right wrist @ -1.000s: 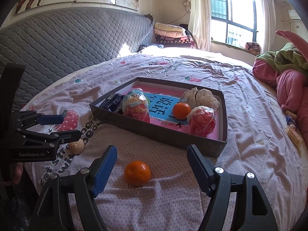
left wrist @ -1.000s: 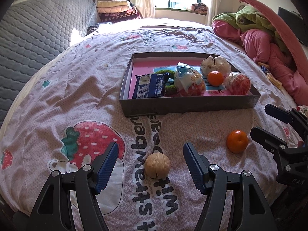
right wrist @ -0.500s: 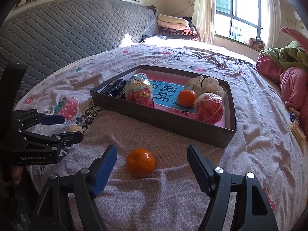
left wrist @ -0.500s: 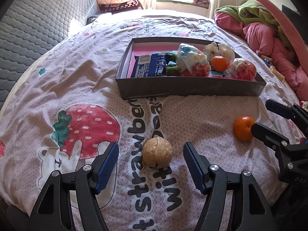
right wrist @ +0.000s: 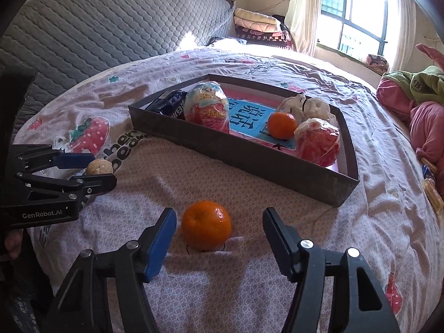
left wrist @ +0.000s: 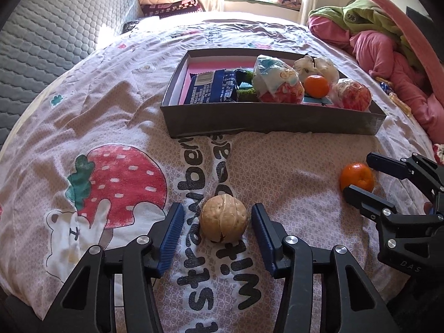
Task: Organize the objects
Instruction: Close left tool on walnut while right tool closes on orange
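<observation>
Left gripper (left wrist: 216,230): fingers wide, straddling the walnut (left wrist: 223,218) near the bed's front edge.
Right gripper (right wrist: 219,230): fingers wide around the loose tangerine (right wrist: 206,224).
Doing it well: centre each, close gently; both could roll.
In the way: the tray (left wrist: 272,130) wall ahead; lift over it.

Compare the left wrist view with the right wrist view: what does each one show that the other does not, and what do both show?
Only the left wrist view shows the green item behind the blue packet and the printed words on the bedsheet. Only the right wrist view shows the blue card on the tray floor. Both show the open left gripper around the walnut, the open right gripper around the loose tangerine, and the tray.
</observation>
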`<state>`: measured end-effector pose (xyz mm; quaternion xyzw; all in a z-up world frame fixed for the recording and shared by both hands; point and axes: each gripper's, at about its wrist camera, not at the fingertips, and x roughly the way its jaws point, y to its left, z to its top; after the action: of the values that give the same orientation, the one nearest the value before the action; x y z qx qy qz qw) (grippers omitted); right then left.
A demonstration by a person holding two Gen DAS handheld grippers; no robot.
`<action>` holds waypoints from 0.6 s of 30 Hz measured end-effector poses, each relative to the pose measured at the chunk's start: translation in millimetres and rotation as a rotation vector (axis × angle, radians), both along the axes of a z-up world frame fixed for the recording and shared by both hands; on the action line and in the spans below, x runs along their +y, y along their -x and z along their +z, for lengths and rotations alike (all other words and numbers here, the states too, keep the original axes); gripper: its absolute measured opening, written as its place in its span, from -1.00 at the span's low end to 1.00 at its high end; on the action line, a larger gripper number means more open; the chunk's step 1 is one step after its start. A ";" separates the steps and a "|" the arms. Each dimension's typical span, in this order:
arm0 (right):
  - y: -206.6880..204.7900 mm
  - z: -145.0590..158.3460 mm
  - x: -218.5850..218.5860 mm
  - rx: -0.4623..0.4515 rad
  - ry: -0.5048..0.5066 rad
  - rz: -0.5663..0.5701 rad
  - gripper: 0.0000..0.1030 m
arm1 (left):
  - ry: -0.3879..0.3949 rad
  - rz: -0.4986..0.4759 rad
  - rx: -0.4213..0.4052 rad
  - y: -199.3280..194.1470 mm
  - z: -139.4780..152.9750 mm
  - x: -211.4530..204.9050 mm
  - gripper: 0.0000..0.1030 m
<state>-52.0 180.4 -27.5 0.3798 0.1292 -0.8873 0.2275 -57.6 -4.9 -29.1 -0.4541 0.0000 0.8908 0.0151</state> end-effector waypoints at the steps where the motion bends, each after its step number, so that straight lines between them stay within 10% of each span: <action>1: 0.3 -1.6 -0.9 -0.003 -0.008 0.003 0.12 | -0.001 -0.004 -0.001 0.4 -0.4 0.8 -0.21; 18: -3.6 -0.7 -5.9 0.013 -0.015 0.025 -0.26 | -0.016 -0.073 0.045 -2.2 5.6 15.7 -0.35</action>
<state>-48.4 174.5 -28.2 0.3743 0.1421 -0.8857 0.2351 -55.4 10.8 -23.5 -0.4336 0.0099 0.8996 0.0510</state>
